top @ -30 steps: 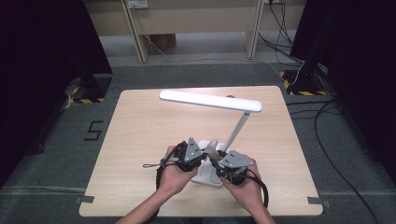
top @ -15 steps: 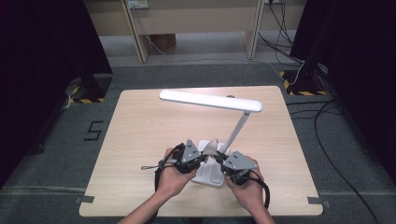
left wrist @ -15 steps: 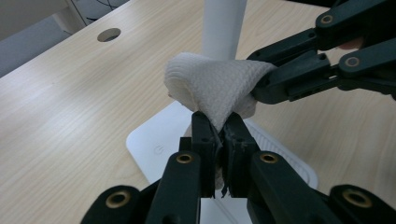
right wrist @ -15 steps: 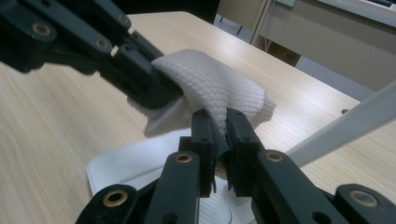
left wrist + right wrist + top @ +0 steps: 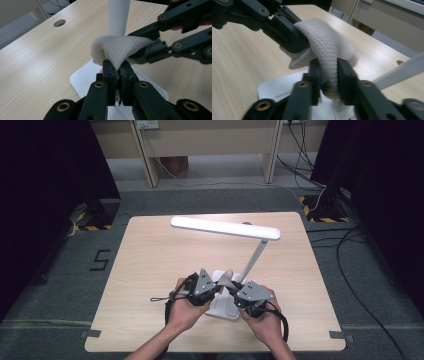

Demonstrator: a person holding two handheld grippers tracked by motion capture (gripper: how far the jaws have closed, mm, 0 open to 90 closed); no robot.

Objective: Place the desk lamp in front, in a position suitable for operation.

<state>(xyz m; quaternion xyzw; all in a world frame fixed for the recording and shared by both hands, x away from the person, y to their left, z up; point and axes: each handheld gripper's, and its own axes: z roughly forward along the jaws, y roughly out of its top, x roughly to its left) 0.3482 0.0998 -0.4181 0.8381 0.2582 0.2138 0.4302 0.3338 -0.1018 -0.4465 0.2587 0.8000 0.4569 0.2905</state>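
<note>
1. A white cloth (image 5: 227, 281) hangs between the two grippers, just above the base of a white desk lamp (image 5: 225, 306), at about 6 o'clock on the table (image 5: 150, 250) in the high view.
2. The left gripper (image 5: 117, 68) has its jaws closed tight on one end of the cloth (image 5: 120, 50); in the left gripper view the fabric bunches up just above the fingertips.
3. The right gripper (image 5: 329, 67) pinches the other end of the cloth (image 5: 329, 47), a thick fold pressed between its pads; its jaws have just been closing, then eased a little wider.
4. In the high view the left gripper (image 5: 212, 287) sits at 9 o'clock of the cloth, and the right gripper (image 5: 239, 295) at about 4 o'clock.
5. The lamp's slanted stem (image 5: 252, 262) rises from the base toward 1 o'clock of the cloth, and its long bright head (image 5: 225, 227) spans the table at 12 o'clock.
6. A hand holds each gripper, the forearms coming in from 6 o'clock.
7. A round hole (image 5: 59, 23) is in the tabletop, at 10 o'clock in the left gripper view.
</note>
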